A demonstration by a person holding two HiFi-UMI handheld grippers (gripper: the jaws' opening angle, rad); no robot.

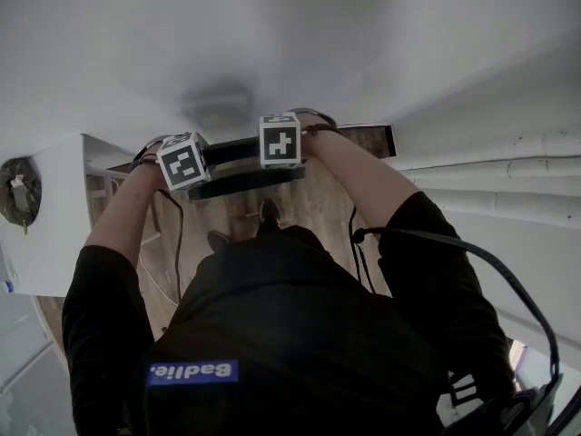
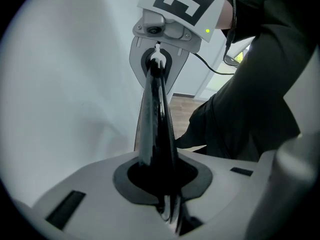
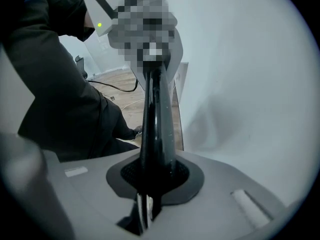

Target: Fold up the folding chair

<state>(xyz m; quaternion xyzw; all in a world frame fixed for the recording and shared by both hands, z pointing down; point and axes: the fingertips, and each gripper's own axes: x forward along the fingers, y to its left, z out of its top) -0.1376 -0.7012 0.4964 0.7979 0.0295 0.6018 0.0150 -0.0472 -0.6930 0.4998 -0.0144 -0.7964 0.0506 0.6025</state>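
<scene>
The folding chair shows as a glossy black rail (image 1: pixel 243 185) held out in front of the person, close to a white wall (image 1: pixel 300 34). My left gripper (image 1: pixel 184 160) and right gripper (image 1: pixel 280 140) sit side by side on it, marker cubes up. In the left gripper view the black rail (image 2: pixel 156 114) runs from my left gripper (image 2: pixel 161 180), which is shut on it, up to the right gripper (image 2: pixel 159 59). In the right gripper view the same rail (image 3: pixel 156 119) leaves my right gripper (image 3: pixel 152 178), also shut on it. The rest of the chair is hidden.
A white cabinet (image 1: pixel 54 225) stands at the left. Pale pipes (image 1: pixel 490 163) run along the wall at the right. Wooden floor (image 1: pixel 318 193) and the person's shoes (image 1: pixel 269 213) lie below the rail. A black cable (image 1: pixel 472 252) hangs by the right arm.
</scene>
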